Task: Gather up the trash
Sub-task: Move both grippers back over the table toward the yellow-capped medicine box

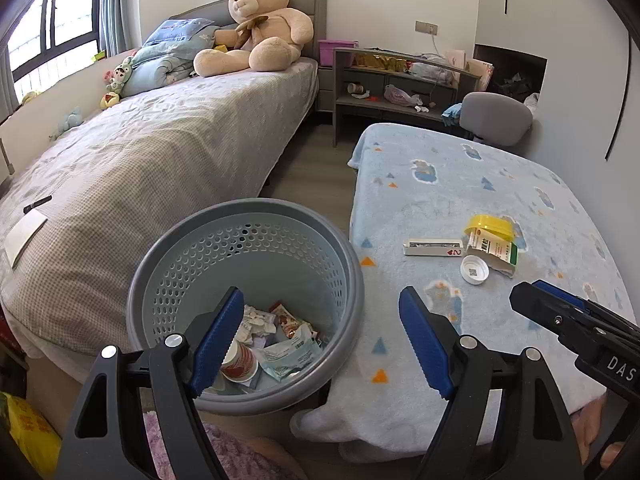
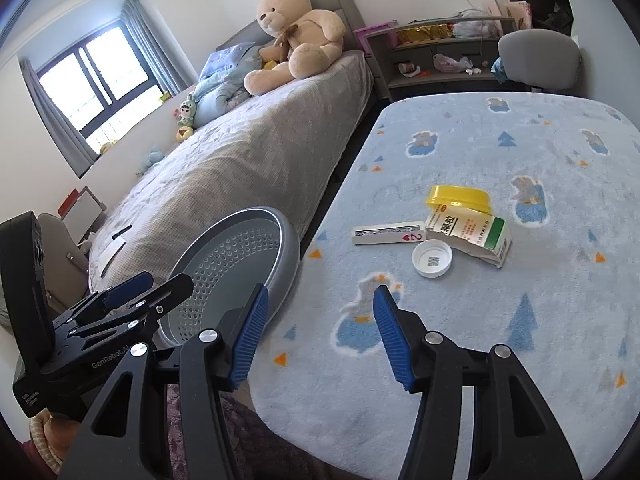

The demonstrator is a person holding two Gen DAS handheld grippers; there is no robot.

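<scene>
A grey-blue perforated trash basket [image 1: 248,240] stands on the floor between the bed and a blanket-covered table; it holds wrappers and a paper cup [image 1: 240,362]. On the blue blanket [image 2: 480,320] lie a yellow lid [image 2: 458,197], a torn medicine box [image 2: 472,236], a white bottle cap [image 2: 432,258] and a playing-card box [image 2: 388,233]. My left gripper [image 1: 322,336] is open and empty above the basket's near rim. My right gripper [image 2: 320,330] is open and empty over the blanket's near edge, short of the cap. The basket also shows in the right wrist view [image 2: 240,256].
A grey bed [image 1: 160,152] with a teddy bear [image 1: 260,24] lies to the left. A grey shelf unit [image 1: 400,88] and a grey chair [image 1: 496,116] stand behind the table. A yellow bag [image 1: 32,432] sits at the lower left.
</scene>
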